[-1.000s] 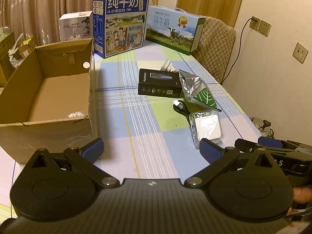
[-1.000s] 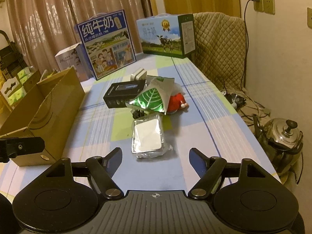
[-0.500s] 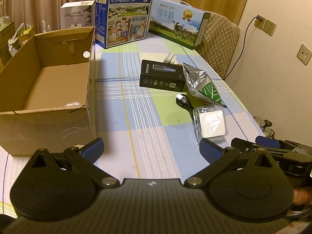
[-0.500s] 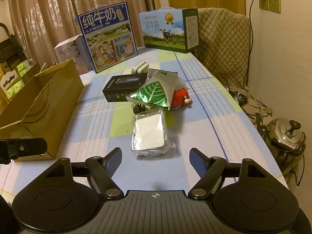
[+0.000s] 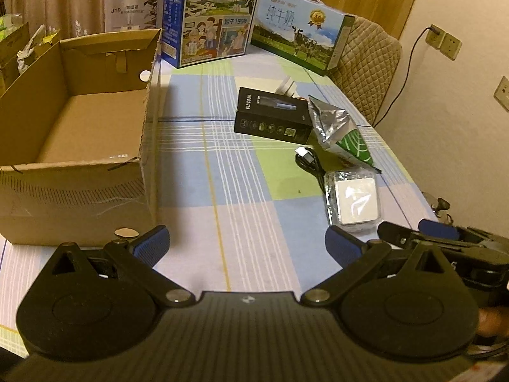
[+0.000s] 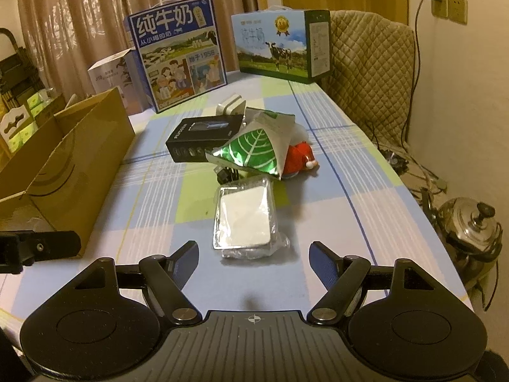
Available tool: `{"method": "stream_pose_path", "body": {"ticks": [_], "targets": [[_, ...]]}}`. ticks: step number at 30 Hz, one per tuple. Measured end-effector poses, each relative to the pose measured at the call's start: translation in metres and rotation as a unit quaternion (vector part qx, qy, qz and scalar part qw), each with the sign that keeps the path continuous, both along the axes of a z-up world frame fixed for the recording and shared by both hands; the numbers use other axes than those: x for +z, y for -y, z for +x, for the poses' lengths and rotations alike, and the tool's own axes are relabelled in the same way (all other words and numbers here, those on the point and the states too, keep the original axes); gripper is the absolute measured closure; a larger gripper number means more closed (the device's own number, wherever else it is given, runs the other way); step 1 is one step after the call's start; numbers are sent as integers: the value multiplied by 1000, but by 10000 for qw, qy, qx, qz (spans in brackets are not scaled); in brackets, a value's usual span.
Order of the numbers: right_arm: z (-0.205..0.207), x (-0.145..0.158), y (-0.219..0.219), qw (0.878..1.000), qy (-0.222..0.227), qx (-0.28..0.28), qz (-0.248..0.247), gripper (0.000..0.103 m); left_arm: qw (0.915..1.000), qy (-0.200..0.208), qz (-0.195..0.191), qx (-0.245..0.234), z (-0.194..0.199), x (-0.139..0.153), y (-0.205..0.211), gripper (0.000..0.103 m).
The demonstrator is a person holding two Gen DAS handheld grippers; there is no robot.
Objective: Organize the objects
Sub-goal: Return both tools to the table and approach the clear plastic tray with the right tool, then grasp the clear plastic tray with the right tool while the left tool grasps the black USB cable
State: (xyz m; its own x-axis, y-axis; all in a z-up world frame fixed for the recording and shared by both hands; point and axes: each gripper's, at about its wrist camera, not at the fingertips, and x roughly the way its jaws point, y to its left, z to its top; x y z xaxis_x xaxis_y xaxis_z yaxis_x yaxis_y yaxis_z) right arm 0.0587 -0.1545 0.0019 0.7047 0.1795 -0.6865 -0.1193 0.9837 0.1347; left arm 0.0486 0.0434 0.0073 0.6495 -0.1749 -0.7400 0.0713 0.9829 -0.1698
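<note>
Checked tablecloth [image 6: 334, 172] holds wrapped white pack [image 6: 243, 219] before spread, empty right gripper [image 6: 253, 262]

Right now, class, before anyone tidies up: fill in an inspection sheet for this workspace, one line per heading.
Surface: table with a checked cloth.
Job's things: open cardboard box, nothing seen inside; black box; green leaf pouch; plastic-wrapped white pack; red toy, partly under the pouch; small white item behind the black box.
Clutter: two milk cartons and a white box at the far end.
Grippers: left gripper and right gripper both open, nothing between the fingers.
Cables: black cable by the pack; cord to a wall socket.
Surroundings: curtains, quilted chair, metal kettle beside the table.
</note>
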Motion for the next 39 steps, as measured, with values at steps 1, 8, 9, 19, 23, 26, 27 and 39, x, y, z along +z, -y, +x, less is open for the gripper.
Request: {"method": "stream_pose_path", "body": {"ticks": [1,8,9,19,23,26,27,39], "targets": [[2,-1,-1,10000,11,19,-31,29,10000,-9,-4,11,1,-1,0,1],[23,-13,-10,9995,11,224,-229,28,9998,-118,-113,94,10,-10,-1,1],[27,-15,-13,9993,1,266,-275,28,9998,-132,-122,100,11,-11,-1,1],[60,-41,-28,9963,-51,549,-656,27,9995,-247,-154,131,23,-22,-1,1],[67,-47,-31,9953,-123,676,-689,27,9994,-274,-157,144,26,-25,-2,1],[70,-49,-31,9951,-128,710,-678,28,9994,-292,-158,130,26,-27,-2,1],[70,-49,-31,9952,-125,717,-657,32,9994,-294,-160,126,27,-27,-1,1],[52,-33,-10,9968,-115,605,-517,52,9994,-257,-215,19,31,-27,6,1]]}}
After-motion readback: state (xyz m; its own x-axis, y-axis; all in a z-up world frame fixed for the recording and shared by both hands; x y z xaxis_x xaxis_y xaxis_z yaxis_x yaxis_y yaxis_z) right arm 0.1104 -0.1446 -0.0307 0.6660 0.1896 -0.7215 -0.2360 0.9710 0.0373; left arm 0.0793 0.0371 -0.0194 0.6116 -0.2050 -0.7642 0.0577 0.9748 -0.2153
